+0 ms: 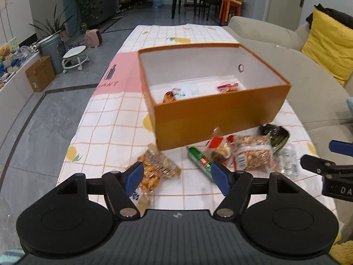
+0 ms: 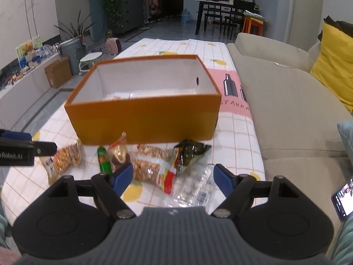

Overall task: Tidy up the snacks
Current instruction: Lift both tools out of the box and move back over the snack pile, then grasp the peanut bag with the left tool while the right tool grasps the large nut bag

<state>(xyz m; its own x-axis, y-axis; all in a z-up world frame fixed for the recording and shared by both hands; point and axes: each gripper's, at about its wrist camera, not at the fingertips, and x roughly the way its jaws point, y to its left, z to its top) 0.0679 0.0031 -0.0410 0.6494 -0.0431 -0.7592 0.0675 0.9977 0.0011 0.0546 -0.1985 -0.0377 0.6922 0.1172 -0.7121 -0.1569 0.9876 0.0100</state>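
An open orange box (image 1: 220, 114) (image 2: 145, 119) stands on the checked tablecloth and holds a few snack packets (image 1: 176, 93). Before it lie loose snacks: a bag of golden snacks (image 1: 156, 167) (image 2: 66, 156), a green tube (image 1: 198, 159) (image 2: 103, 160), a brown packet (image 2: 119, 152), peanut bags (image 1: 253, 154) (image 2: 152, 165), a dark green packet (image 1: 274, 133) (image 2: 189, 154) and a clear bag of white candies (image 1: 286, 161) (image 2: 194, 187). My left gripper (image 1: 176, 176) is open and empty, low over the golden bag and tube. My right gripper (image 2: 172, 178) is open and empty, over the peanut and candy bags.
A beige sofa (image 1: 308, 84) (image 2: 286, 101) with a yellow cushion (image 2: 335, 66) runs along the table's right side. A phone (image 2: 344, 198) lies at the right edge. The floor to the left holds a stool (image 1: 75, 57), a bin and a cardboard box (image 1: 39, 72).
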